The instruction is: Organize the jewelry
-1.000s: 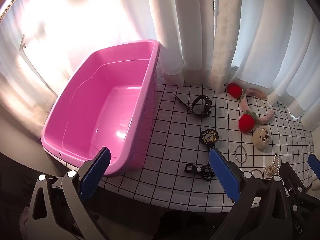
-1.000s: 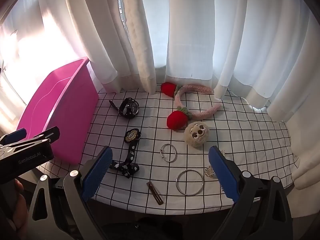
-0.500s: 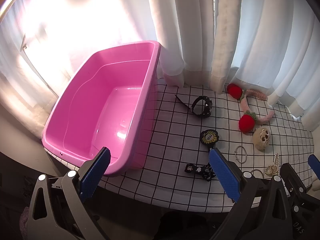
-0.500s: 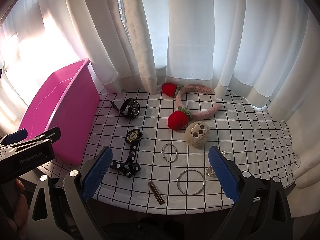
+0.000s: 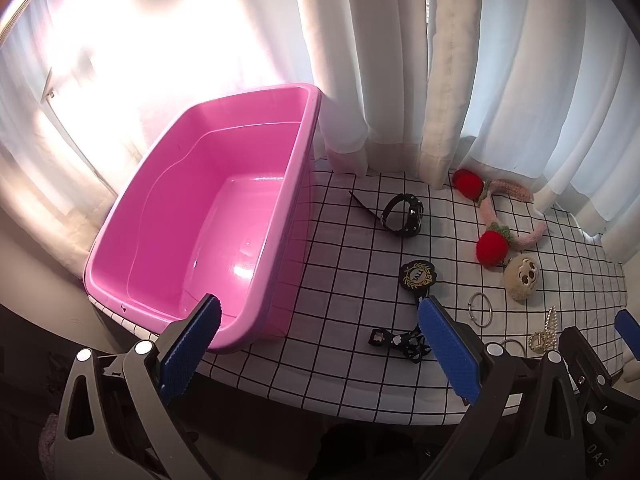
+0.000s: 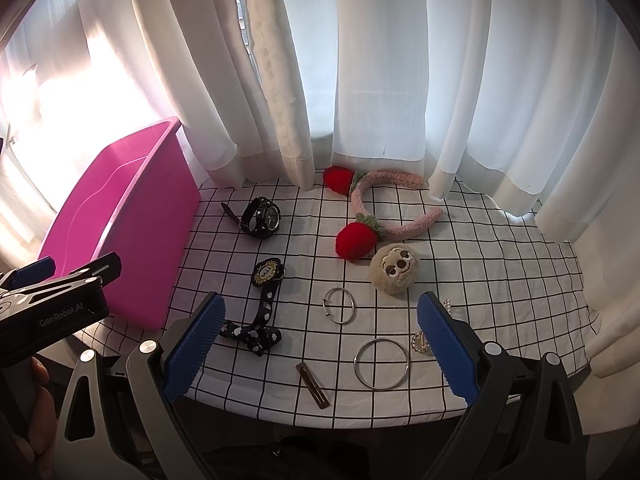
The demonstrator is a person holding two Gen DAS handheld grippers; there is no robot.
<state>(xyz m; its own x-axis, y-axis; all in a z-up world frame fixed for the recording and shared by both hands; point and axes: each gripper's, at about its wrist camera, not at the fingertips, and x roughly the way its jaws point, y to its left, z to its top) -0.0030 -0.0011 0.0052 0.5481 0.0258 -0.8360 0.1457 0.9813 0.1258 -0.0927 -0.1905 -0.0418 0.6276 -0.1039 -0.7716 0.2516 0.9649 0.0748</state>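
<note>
An empty pink bin (image 5: 208,240) stands at the table's left (image 6: 120,220). On the checked cloth lie a black watch (image 6: 262,218), a black badge on a patterned strap (image 6: 266,276), a pink strawberry headband (image 6: 384,208), a plush sloth face (image 6: 394,268), a small silver ring (image 6: 339,305), a large silver ring (image 6: 382,364), a brown hair clip (image 6: 313,385) and a pearl clip (image 5: 546,330). My left gripper (image 5: 320,344) is open and empty over the bin's near corner. My right gripper (image 6: 320,344) is open and empty above the table's near edge.
White curtains (image 6: 360,80) hang right behind the table and touch its far edge. The cloth's front edge (image 6: 360,420) drops off just ahead of both grippers. The left gripper's body (image 6: 52,304) shows at the left of the right wrist view.
Both views have shifted only slightly; the right gripper has edged a little forward and down toward the table. Nothing was picked up or moved.
</note>
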